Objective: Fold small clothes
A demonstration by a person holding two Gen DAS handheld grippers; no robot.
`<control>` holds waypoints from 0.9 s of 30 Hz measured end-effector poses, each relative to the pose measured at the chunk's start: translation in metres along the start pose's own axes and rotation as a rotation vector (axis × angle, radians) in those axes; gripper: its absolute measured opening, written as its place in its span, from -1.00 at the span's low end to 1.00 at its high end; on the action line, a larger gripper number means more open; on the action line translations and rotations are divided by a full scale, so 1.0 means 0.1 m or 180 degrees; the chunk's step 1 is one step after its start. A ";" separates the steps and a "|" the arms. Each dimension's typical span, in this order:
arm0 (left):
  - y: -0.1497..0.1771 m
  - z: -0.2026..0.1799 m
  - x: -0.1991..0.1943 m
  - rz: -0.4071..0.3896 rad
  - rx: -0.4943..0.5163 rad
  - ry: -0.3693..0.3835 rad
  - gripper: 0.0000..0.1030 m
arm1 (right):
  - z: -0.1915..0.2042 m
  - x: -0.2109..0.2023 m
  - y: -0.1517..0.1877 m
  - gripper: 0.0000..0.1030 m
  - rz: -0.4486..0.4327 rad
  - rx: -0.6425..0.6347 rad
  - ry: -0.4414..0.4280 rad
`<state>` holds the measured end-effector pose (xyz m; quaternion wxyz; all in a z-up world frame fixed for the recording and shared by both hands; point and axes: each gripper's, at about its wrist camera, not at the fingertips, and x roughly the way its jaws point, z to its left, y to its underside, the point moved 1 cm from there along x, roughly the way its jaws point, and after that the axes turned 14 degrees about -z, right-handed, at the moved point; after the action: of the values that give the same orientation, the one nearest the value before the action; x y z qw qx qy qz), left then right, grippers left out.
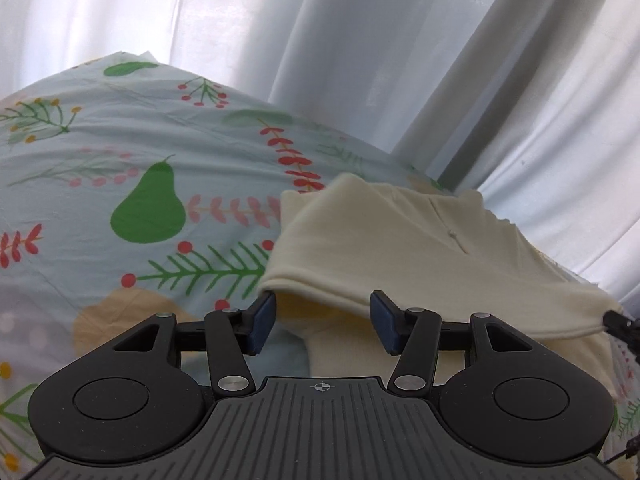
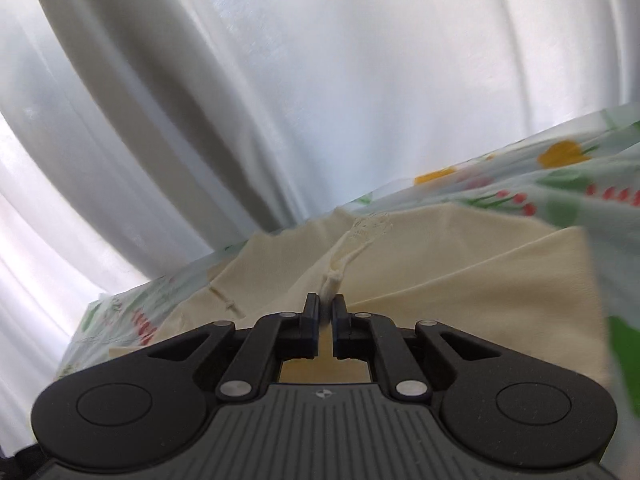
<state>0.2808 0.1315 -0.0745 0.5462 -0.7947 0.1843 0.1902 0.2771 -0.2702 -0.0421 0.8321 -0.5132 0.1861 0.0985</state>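
At six o'clock in the right wrist view, the right hand-held gripper [image 2: 327,307] is seen nearly closed, with a bunched strip of the cream knit garment [image 2: 460,300] pinched between its blue pads. The pinch appears to be kept so that this edge can be carried over as a fold. From the jaws the cloth is drawn taut toward twelve o'clock, where a thin tie or trim is visible.

In the left wrist view, the left hand-held gripper [image 1: 323,312] is held wide open, and nothing is gripped. Its pads [image 1: 264,320] are set just under the raised, doubled hem of the cream knit garment [image 1: 400,240]; whether the hem is touched cannot be told. This stance is judged to be a readiness to take the hem's near corner.

The garment is laid on the pale blue sheet printed with pears and sprigs [image 1: 120,140], toward three o'clock in the left view. White pleated curtains [image 1: 360,40] are hung beyond.
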 end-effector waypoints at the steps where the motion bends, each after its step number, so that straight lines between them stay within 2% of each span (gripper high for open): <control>1: 0.01 -0.02 0.03 0.0021 -0.0022 0.0022 0.11 | -0.12 -0.05 0.02 -0.90 0.0001 -0.0019 0.0165; 3: 0.02 -0.08 0.08 0.0033 -0.0028 0.0040 0.12 | -0.38 -0.04 0.10 -0.90 0.0221 0.0106 0.0343; 5: 0.01 -0.14 0.11 0.0041 -0.0039 0.0073 0.12 | -0.57 0.00 0.18 -0.89 0.0461 0.0339 0.0353; 8: 0.01 -0.19 0.15 0.0071 -0.0113 0.0137 0.12 | -0.75 -0.04 0.22 -0.84 0.0483 0.0713 0.0260; 9: 0.01 -0.20 0.16 0.0076 -0.0096 0.0136 0.12 | -0.78 -0.03 0.21 -0.75 0.0488 0.0807 0.0232; 10: 0.01 -0.22 0.17 0.0087 -0.0072 0.0126 0.12 | -0.81 -0.01 0.21 -0.67 0.0486 0.0871 0.0207; 12: 0.00 -0.24 0.18 0.0097 -0.0063 0.0131 0.12 | -0.81 0.05 0.22 -0.66 0.0485 0.0917 0.0177; 14: -0.01 -0.25 0.18 0.0113 -0.0069 0.0179 0.12 | -0.73 0.13 0.21 -0.67 0.0473 0.0826 0.0153; 16: -0.01 -0.27 0.19 0.0124 -0.0074 0.0205 0.13 | -0.64 0.12 0.16 -0.89 0.0394 0.0653 0.0154; 18: -0.01 -0.27 0.19 0.0137 -0.0074 0.0209 0.13 | -0.55 0.00 0.08 -0.89 0.0146 0.0464 0.0160; 21: 0.02 -0.25 0.21 0.0222 -0.0117 0.0283 0.14 | -0.47 -0.20 0.00 -0.89 -0.0137 0.0131 0.0400; 24: 0.06 -0.24 0.22 0.0301 -0.0114 0.0316 0.14 | -0.56 -0.19 0.06 -0.89 -0.0062 -0.0061 0.0592; 27: 0.08 -0.25 0.20 0.0388 -0.0069 0.0334 0.14 | -0.73 -0.13 0.13 -0.87 0.0234 0.0016 0.0697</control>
<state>0.2964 0.1038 -0.0828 0.5147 -0.7967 0.2586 0.1832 0.2449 -0.3293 -0.0770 0.8038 -0.5116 0.2949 0.0718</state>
